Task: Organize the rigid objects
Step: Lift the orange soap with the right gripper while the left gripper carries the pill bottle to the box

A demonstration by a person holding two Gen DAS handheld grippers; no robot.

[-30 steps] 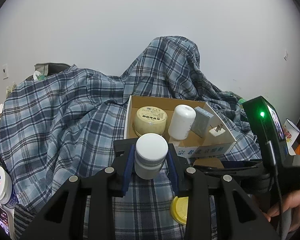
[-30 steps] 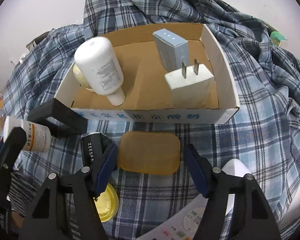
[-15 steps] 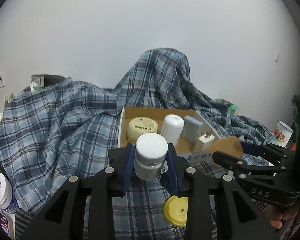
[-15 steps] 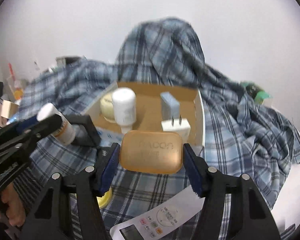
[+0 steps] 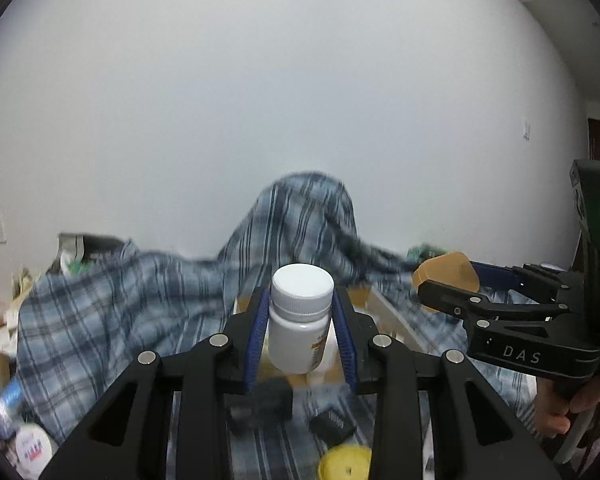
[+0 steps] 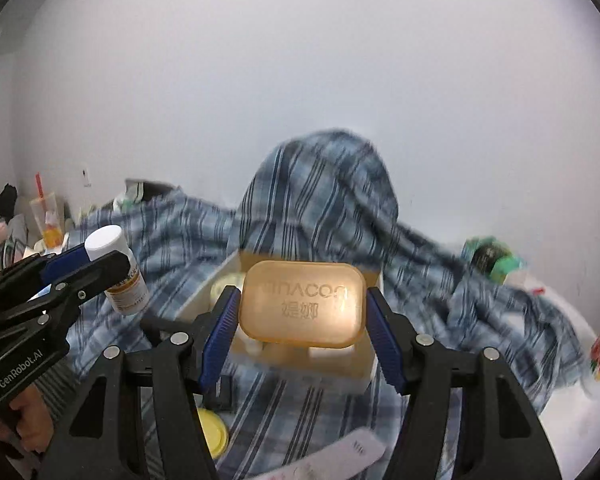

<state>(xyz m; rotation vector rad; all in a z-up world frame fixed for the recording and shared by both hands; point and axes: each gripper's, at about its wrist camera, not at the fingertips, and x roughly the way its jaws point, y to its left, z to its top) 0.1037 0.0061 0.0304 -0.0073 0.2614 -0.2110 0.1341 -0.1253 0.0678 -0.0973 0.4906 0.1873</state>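
A: What does the left gripper (image 5: 300,336) hold?

B: Its two blue-padded fingers are pressed on the sides of a white plastic pill bottle with a ribbed white cap (image 5: 301,322). The bottle stands upright between them, lifted above the blue plaid cloth (image 5: 112,312).

A: And the right gripper (image 6: 302,334)?

B: It is clamped on a translucent orange soap bar with rounded corners (image 6: 303,304). The pads touch its two short ends, and the flat face with the pressed letters looks toward the camera. In the left wrist view the same soap shows at the right side, high over the cloth.

A: Where is the open cardboard box (image 6: 342,364)?

B: It lies on the plaid cloth, below and behind the soap. Most of it is hidden, and what is inside is blurred. In the left view only a piece of its edge appears behind the bottle.

A: Anything else on the cloth?

B: A round yellow lid (image 5: 345,466) lies near the bottom, and a small black object (image 5: 332,426) is just beside it. Behind everything there is a plain white wall (image 5: 300,100).
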